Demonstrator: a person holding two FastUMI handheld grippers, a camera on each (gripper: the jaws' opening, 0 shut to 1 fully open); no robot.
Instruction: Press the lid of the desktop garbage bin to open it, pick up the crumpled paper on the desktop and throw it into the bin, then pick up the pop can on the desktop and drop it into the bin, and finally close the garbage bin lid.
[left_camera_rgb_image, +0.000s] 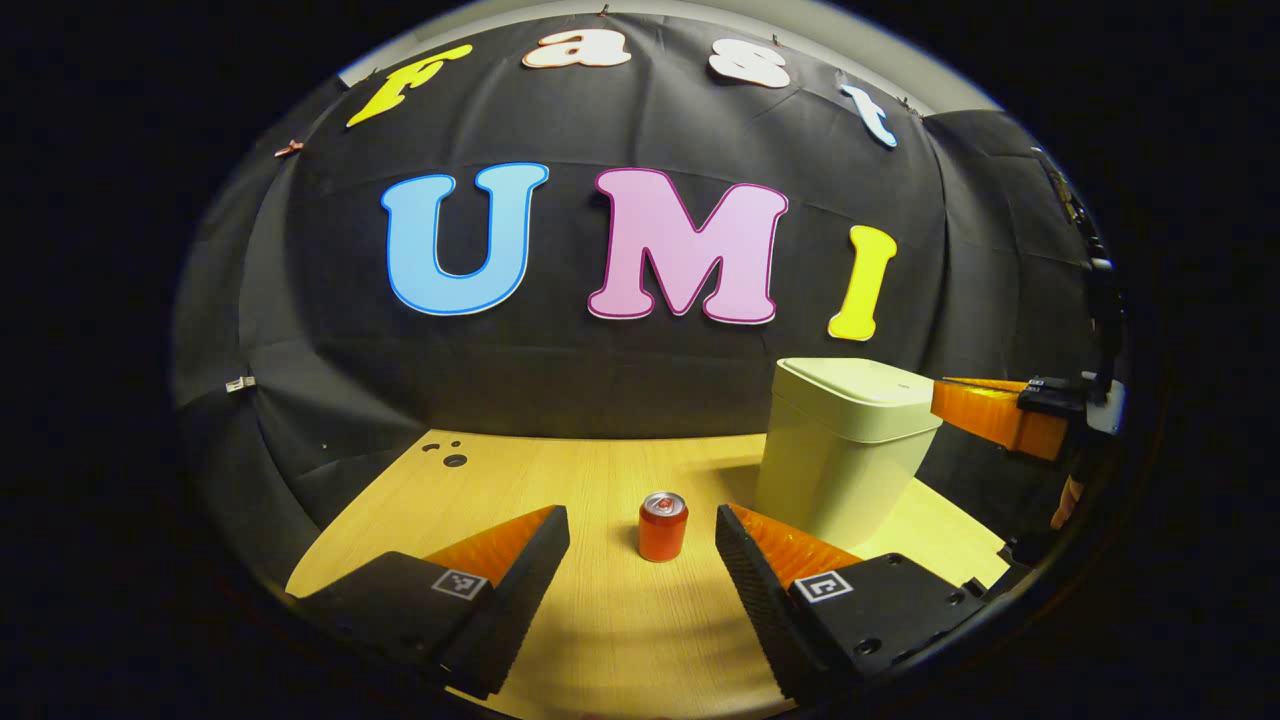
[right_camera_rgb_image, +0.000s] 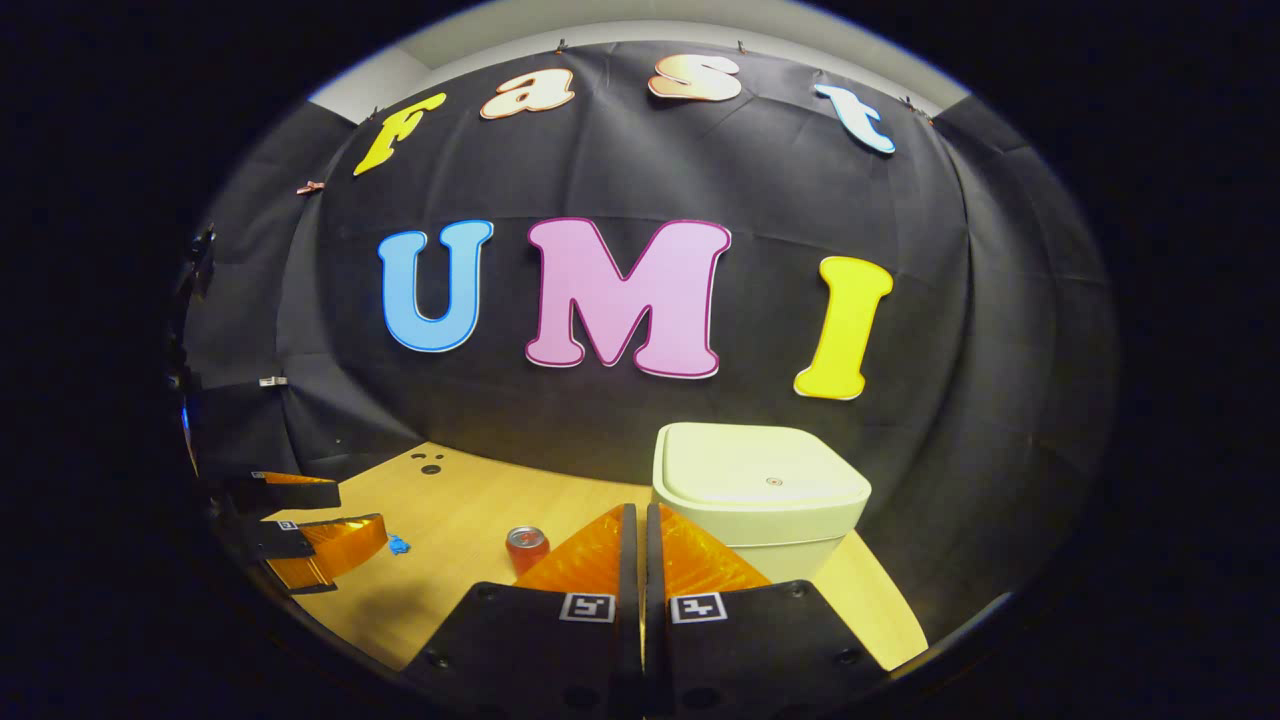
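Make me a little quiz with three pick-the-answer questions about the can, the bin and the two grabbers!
1. Where does the pop can stand?
A. On top of the bin
B. On the wooden table, beside the bin
C. Inside the bin

2. What colour is the pop can's body?
A. Red-orange
B. Green
C. Purple

3. How is the bin lid?
A. Open
B. Taken off and lying on the table
C. Closed

Answers:
1 B: in the left gripper view the can stands upright on the table, apart from the garbage bin.
2 A: its side looks red-orange in both views.
3 C: the lid lies flat on the bin, with the right gripper, fingers together, just in front of it; the left gripper is open toward the can.
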